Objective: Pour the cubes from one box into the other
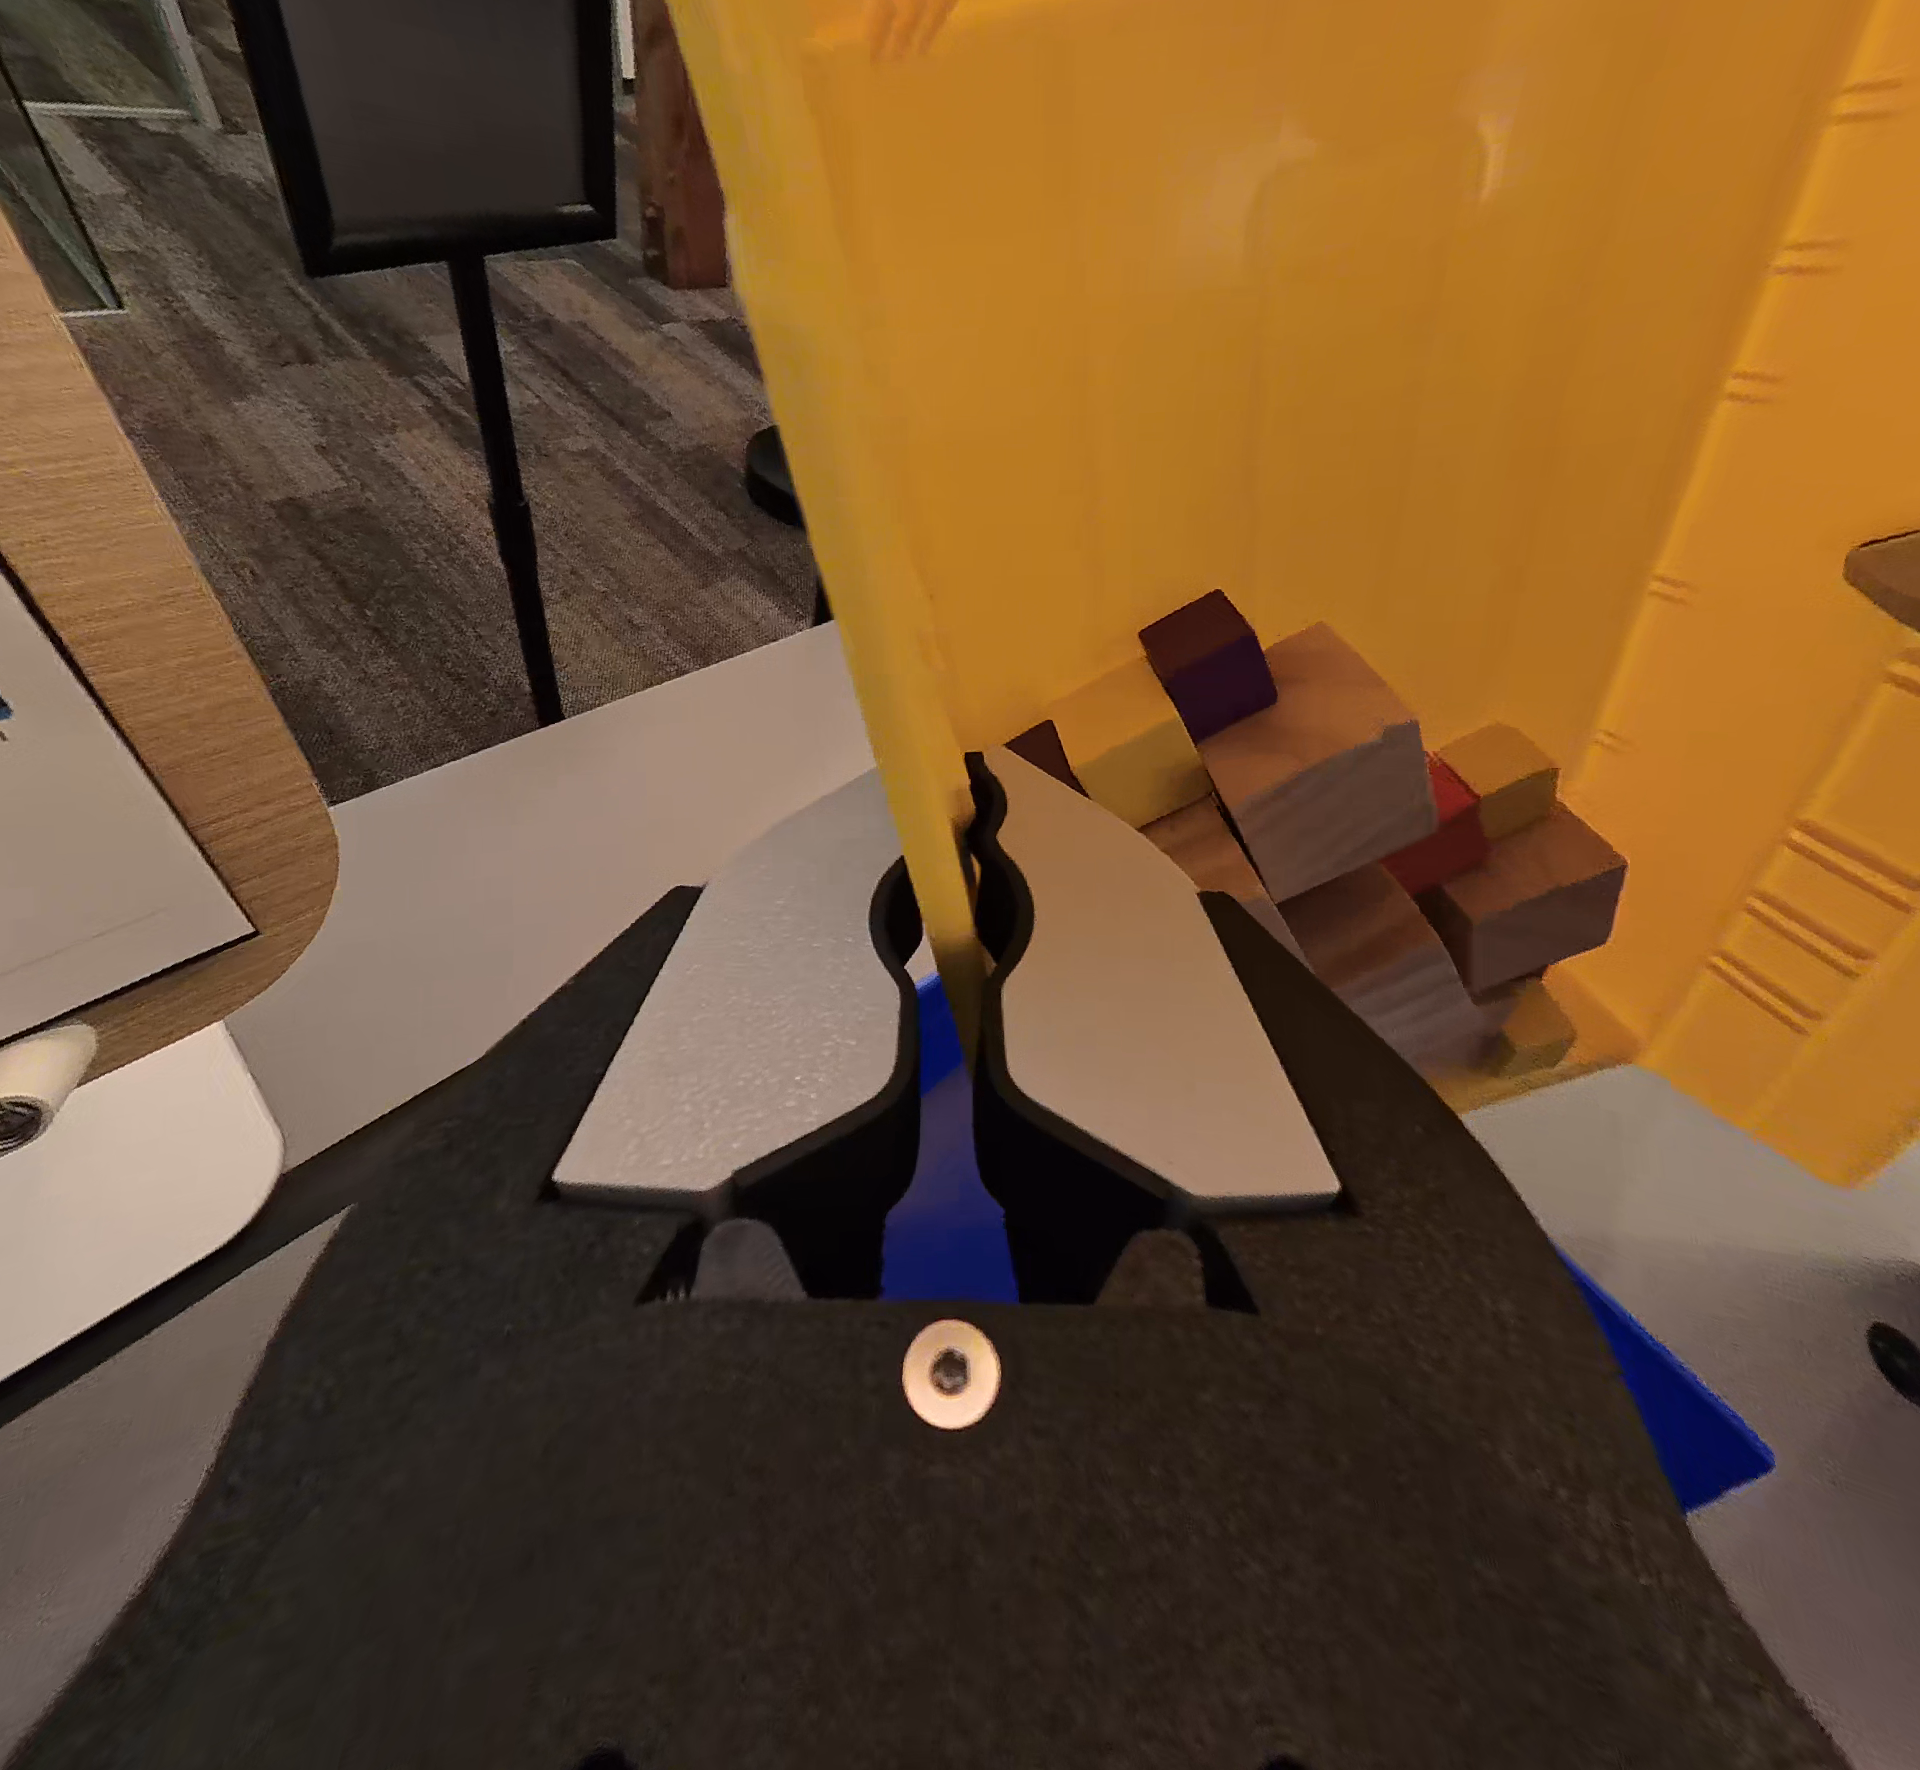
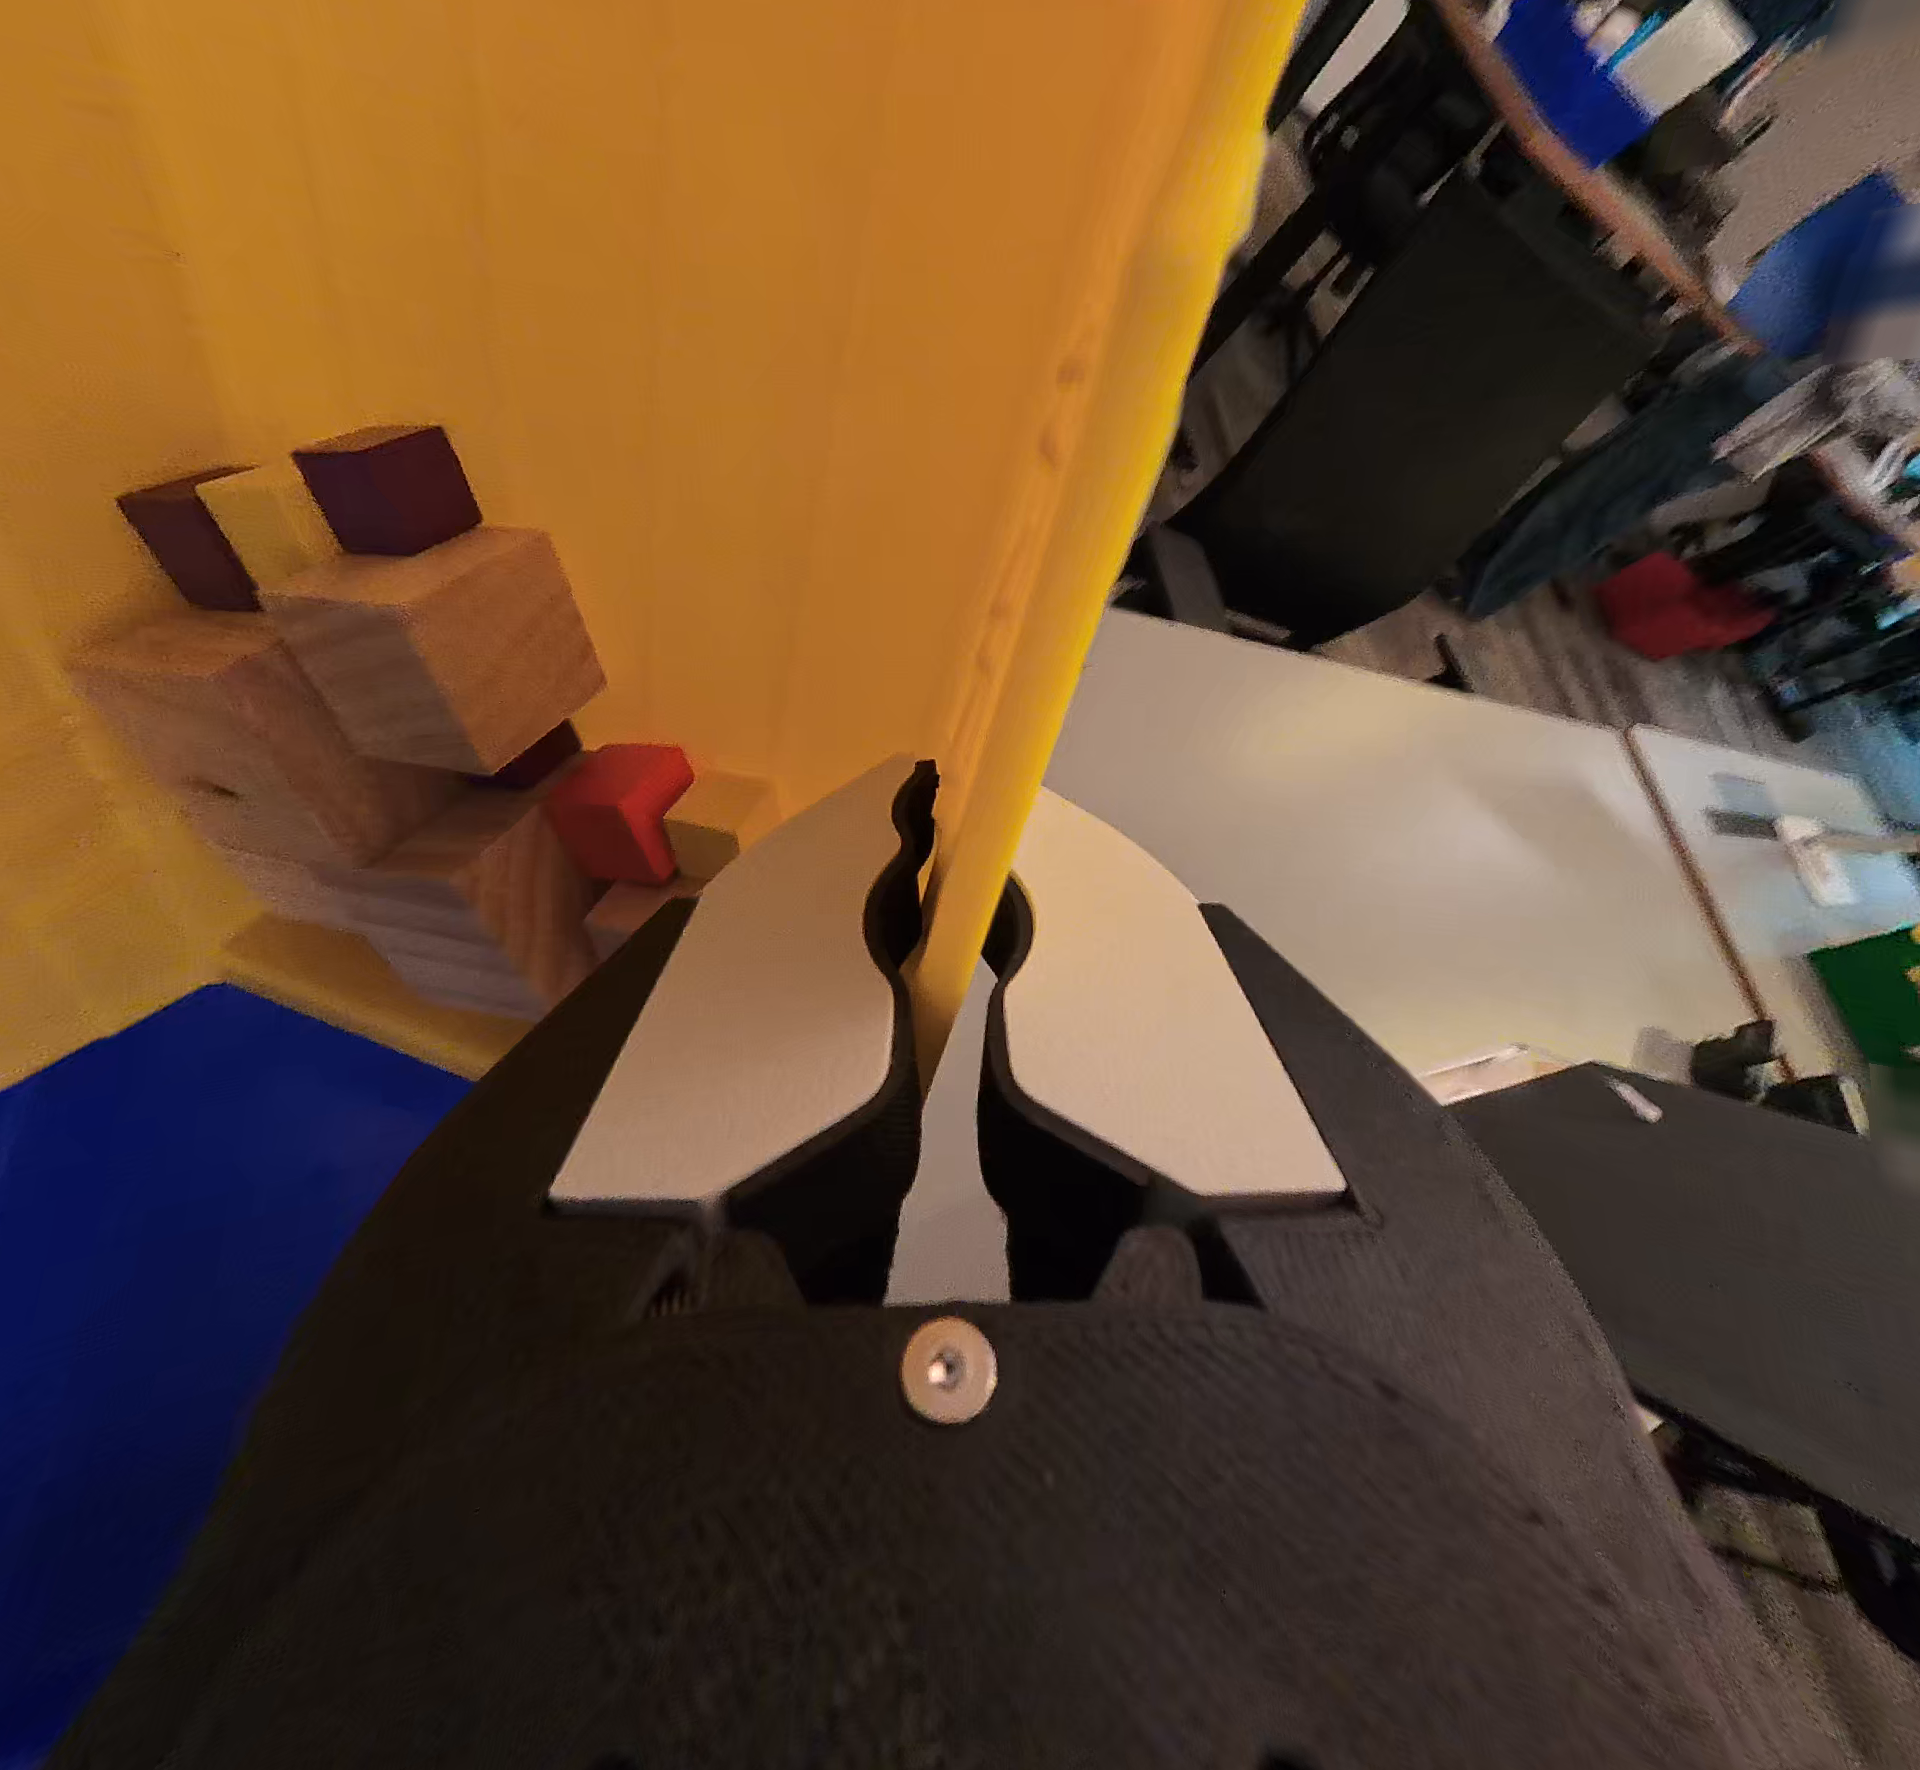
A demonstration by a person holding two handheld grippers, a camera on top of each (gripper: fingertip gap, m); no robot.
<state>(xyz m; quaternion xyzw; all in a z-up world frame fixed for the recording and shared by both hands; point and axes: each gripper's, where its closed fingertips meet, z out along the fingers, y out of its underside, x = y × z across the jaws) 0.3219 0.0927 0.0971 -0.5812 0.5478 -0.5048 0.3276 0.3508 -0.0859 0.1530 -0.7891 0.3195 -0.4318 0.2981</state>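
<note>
A yellow box (image 1: 1247, 318) is tipped up steeply. My left gripper (image 1: 961, 847) is shut on its left wall. My right gripper (image 2: 961, 847) is shut on its right wall (image 2: 1039, 577). Several cubes (image 1: 1340, 816), wooden, red, purple, yellow and brown, are piled at the box's low end near its rim. They also show in the right wrist view (image 2: 416, 681). A blue box (image 2: 187, 1232) lies right below the yellow box's low rim. A corner of it shows in the left wrist view (image 1: 1683, 1429) under my gripper.
The boxes are over a white table (image 1: 540, 879). A black sign stand (image 1: 436, 58) stands on the carpet beyond the table's far edge. A wooden counter (image 1: 125, 577) is at the left. Desks, chairs and clutter (image 2: 1558, 370) fill the room at the right.
</note>
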